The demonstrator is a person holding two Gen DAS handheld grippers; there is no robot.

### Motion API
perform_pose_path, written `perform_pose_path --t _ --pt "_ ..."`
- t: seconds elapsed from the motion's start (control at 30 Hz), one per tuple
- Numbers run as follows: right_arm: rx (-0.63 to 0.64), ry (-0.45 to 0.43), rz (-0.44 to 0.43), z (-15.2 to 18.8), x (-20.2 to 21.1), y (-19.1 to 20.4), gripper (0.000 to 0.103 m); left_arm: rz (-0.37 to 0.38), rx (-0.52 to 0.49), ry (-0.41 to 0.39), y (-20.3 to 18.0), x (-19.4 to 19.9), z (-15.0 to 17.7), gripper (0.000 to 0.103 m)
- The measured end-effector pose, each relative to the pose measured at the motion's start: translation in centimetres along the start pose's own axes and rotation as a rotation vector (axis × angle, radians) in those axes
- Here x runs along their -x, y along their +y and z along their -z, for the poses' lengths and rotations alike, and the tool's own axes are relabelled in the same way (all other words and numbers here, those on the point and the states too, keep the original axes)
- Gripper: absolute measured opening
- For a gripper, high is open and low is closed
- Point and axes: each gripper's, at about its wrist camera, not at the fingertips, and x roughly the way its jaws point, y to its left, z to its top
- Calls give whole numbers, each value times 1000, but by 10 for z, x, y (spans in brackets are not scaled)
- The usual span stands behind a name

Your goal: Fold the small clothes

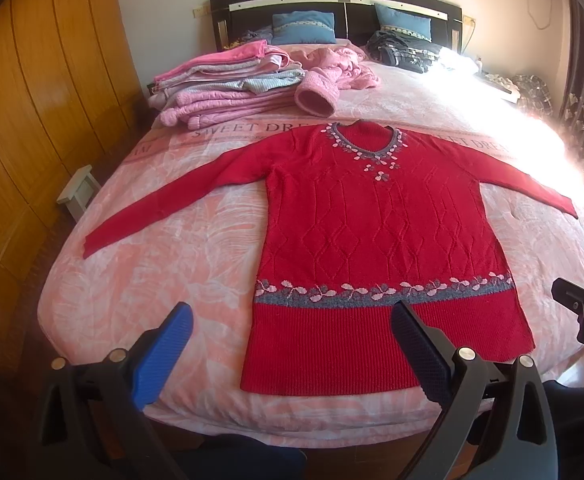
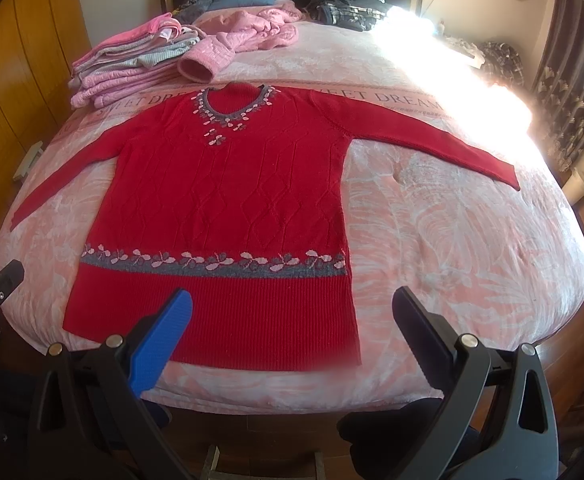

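The bed (image 1: 140,216) fills most of the room, covered by a pink leaf-print blanket with lettering across its far part. A wooden wardrobe (image 1: 32,112) runs along the left wall, a dark headboard (image 1: 331,4) with two blue pillows (image 1: 303,26) stands at the far end, and strong sunlight washes out the far right of the blanket.

A red knit sweater (image 1: 371,232) lies flat and face up in the middle of the bed, neck to the far side, hem at the near edge, both sleeves spread out to left and right. I judge it soft, floppy and fairly heavy for a garment, with a thick ribbed hem band (image 2: 220,320) that should bunch rather than slide on the fuzzy blanket. The hem corners and the sleeve cuffs look like the best places to pinch, taking both layers together.

At the far left sits a stack of folded pink and grey clothes (image 1: 220,84), with a loose pink quilted garment (image 1: 331,72) just beside it and dark clothes (image 1: 403,50) heaped near the headboard.

The left gripper (image 1: 292,344) hangs above the near edge with its jaws spread wide, holding nothing. The right gripper (image 2: 292,332) hovers likewise over the hem's right corner, wide apart and empty.
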Motion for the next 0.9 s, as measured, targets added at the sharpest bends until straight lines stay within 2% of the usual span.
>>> perform_pose_path --t 0.9 --pt "-6 -7 -5 -2 6 0 100 -9 -5 -8 -1 0 0 99"
